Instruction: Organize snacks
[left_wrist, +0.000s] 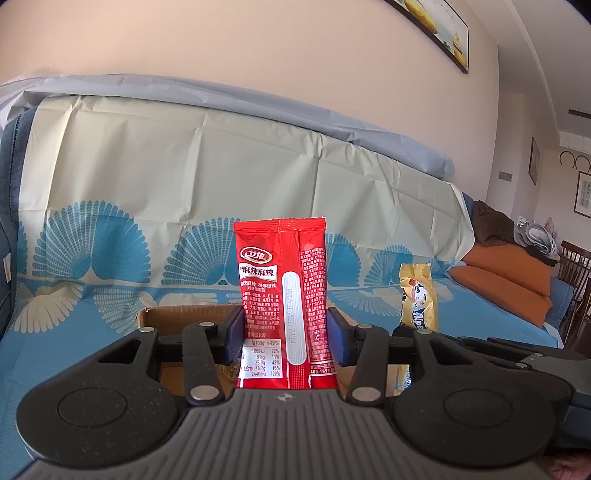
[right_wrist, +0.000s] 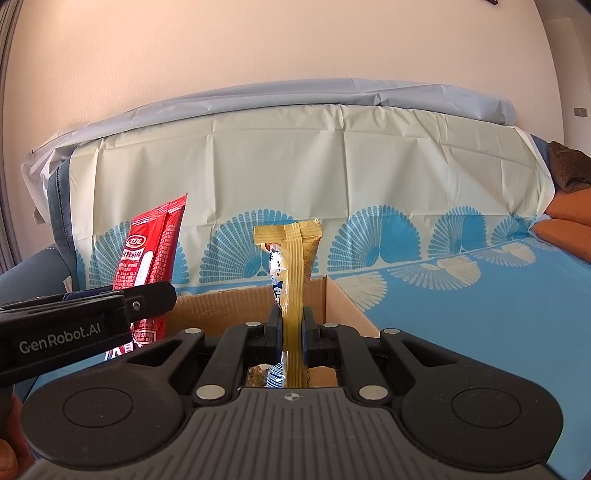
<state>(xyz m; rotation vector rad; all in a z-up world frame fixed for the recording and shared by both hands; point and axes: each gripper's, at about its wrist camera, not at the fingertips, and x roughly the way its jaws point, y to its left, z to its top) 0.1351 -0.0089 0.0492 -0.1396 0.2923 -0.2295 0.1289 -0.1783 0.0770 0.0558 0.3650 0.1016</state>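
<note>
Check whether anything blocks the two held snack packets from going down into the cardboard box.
Nothing visible does. The red packet in the left gripper and yellow packet in the right gripper both hang over the open cardboard box.

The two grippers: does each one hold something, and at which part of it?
The left gripper holds the red snack packet by its side edges, low down. The right gripper pinches the yellow snack packet around its lower middle.

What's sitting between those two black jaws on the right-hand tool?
A yellow snack packet, pinched upright and edge-on above the cardboard box, seen in the right wrist view.
</note>
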